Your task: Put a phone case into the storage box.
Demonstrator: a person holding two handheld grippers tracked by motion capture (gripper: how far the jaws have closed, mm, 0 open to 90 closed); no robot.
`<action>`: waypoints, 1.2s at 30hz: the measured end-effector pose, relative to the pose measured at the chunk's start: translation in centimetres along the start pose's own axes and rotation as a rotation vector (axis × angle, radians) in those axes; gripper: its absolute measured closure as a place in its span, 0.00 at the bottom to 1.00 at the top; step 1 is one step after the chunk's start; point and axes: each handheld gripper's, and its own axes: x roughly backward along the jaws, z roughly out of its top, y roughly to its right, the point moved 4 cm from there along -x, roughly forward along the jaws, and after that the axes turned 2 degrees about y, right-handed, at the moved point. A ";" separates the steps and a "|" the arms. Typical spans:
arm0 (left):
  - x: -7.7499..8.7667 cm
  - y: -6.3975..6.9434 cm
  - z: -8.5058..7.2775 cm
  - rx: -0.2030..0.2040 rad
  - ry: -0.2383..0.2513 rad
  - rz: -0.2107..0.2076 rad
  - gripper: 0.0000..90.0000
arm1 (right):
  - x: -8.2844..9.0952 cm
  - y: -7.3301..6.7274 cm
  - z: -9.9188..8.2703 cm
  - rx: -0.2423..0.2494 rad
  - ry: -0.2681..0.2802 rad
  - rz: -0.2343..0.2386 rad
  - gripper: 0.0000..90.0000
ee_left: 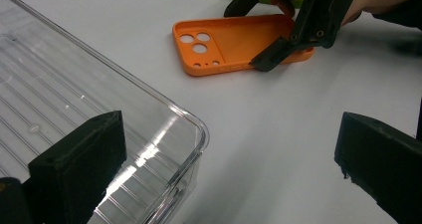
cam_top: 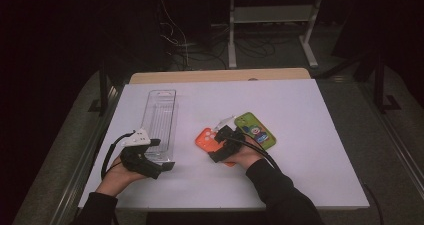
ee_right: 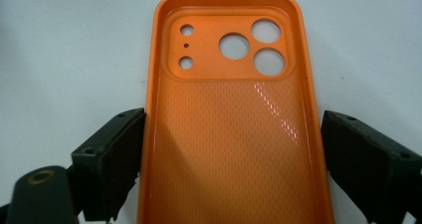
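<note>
lying flat near the middle of the white table, the orange phone case looks light and bendy. right gripper straddles its long sides, jaws apart, not yet squeezing. left gripper waits wide open by the clear bin.

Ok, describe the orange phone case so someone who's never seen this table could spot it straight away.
On the white table, look right of the long clear plastic tray. Two phone cases lie side by side there; the orange phone case is the left one, lying hollow side up between the jaws of the right gripper. Its neighbour, the green phone case, carries a cartoon picture.
</note>
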 end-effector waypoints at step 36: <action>-0.2 -0.2 -0.1 0.023 0.004 -0.002 0.00 | 5.6 2.5 0.6 0.016 0.004 0.050 0.17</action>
